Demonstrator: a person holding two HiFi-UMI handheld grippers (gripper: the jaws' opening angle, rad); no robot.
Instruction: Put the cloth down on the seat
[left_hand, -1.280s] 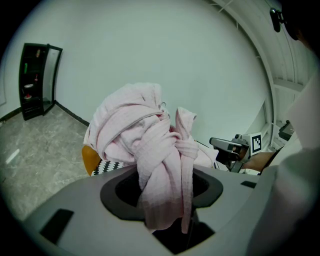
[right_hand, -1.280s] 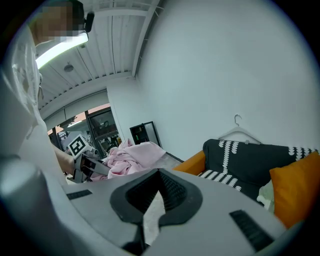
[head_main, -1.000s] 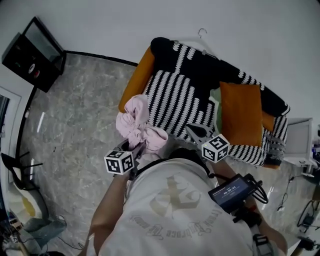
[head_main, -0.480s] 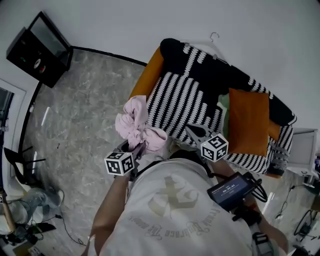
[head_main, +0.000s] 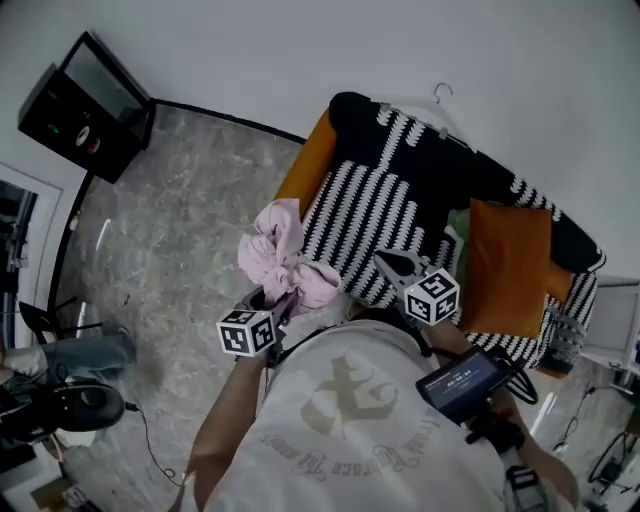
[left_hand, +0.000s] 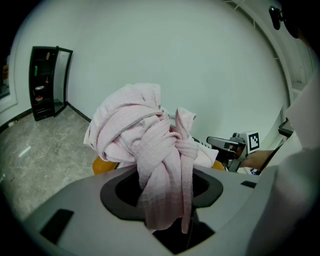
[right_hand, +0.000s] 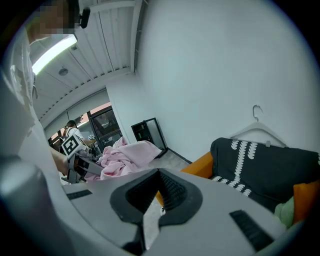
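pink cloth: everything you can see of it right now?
Pink cloth: soft, waffle-textured fabric, bunched and twisted into a knotted wad. The left gripper is shut on its lower end, so the wad stands beyond the jaws. In the head view it is held in the air at the near edge of the striped seat, not on it. Nothing else visibly touches it.

cloth (head_main: 280, 262): pink, bunched and knotted, pinched in the left gripper (head_main: 270, 302), raised.
seat (head_main: 372, 215): black-and-white striped cover; the cloth seems just beside its front edge, not touching.
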